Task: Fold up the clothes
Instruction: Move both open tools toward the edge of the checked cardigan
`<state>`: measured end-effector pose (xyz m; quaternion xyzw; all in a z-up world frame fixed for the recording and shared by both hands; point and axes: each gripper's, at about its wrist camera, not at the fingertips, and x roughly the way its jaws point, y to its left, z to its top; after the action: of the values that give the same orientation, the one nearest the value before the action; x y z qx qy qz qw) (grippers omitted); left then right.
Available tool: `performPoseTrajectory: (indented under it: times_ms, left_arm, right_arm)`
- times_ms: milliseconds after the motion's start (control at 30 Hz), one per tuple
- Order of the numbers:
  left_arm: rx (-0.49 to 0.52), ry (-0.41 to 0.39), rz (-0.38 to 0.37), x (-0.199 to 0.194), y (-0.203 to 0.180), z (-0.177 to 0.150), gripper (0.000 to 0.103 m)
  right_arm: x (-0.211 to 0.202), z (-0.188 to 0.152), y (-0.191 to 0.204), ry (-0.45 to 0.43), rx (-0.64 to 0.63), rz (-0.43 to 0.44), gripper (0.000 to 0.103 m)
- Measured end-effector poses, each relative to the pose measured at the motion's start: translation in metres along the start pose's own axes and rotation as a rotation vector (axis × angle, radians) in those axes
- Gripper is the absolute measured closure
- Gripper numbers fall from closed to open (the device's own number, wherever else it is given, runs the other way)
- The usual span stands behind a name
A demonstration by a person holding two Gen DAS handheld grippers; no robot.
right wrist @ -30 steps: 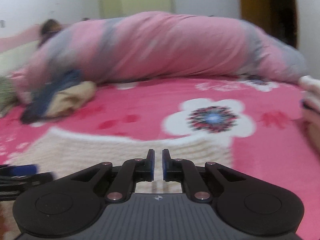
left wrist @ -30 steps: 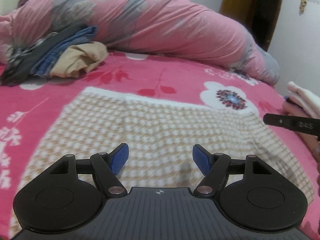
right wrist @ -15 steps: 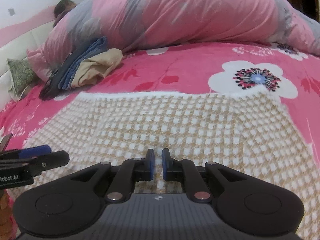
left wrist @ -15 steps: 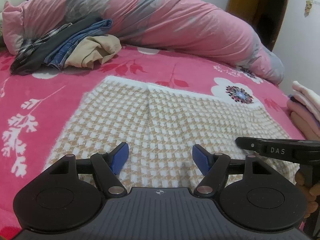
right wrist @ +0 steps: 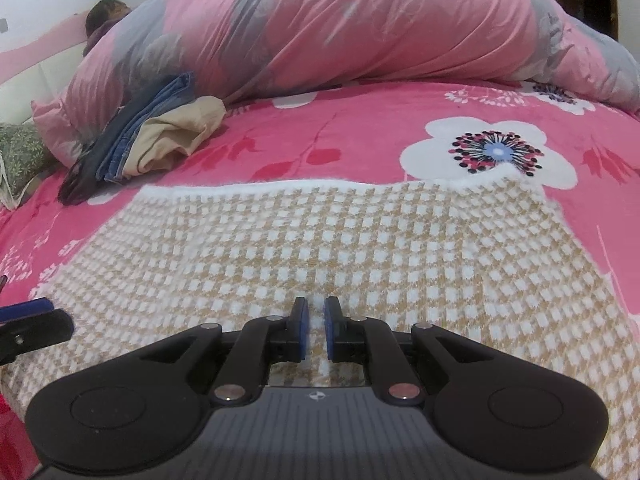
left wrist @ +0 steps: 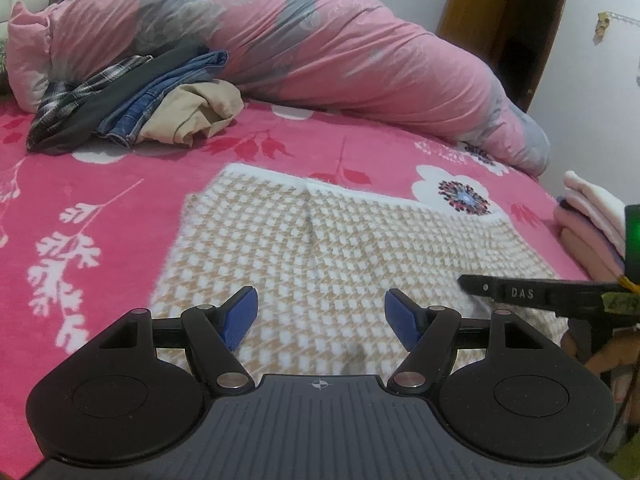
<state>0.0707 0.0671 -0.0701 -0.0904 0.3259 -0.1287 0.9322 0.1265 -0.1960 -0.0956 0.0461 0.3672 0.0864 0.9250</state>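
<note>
- The checked knit garment [left wrist: 332, 264] lies spread flat on the pink floral bedspread [left wrist: 100, 208], directly under and ahead of both tongs.
- The left gripper [left wrist: 320, 316] hovers over the near part of the knit with its blue pads well apart and nothing between them.
- The right gripper [right wrist: 314, 328] has its pads drawn almost together with only a slit left; no cloth is visibly pinched in it, and it sits low over the near edge of the knit.
- Compared with a second ago, the right tongs have come down from looking across the bed to hanging close over the fabric, and the left view has slid so the knit's left edge now shows.
- My reading: both tools are settling at the near hem, so a first fold has not begun.
- Farther out, beyond the left tongs, lies a pile of unfolded clothes [left wrist: 132, 100] against the rolled pink quilt [left wrist: 340, 52]; to the right, folded items [left wrist: 592, 216] are stacked.
</note>
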Motion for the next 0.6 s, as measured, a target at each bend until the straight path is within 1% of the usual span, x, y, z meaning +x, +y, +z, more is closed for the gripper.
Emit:
performPoseTrajectory:
  times_ms: [267,600]
  left_arm:
    - [0.025,0.014,0.003,-0.013,0.004,-0.005,0.032]
    - [0.002,0.031,0.035,-0.019,0.009,-0.012,0.032]
  right_arm:
    - [0.0,-0.001,0.003,-0.006,0.008,-0.021,0.094]
    - [0.0,0.001,0.002,0.007,-0.002,-0.01,0.093]
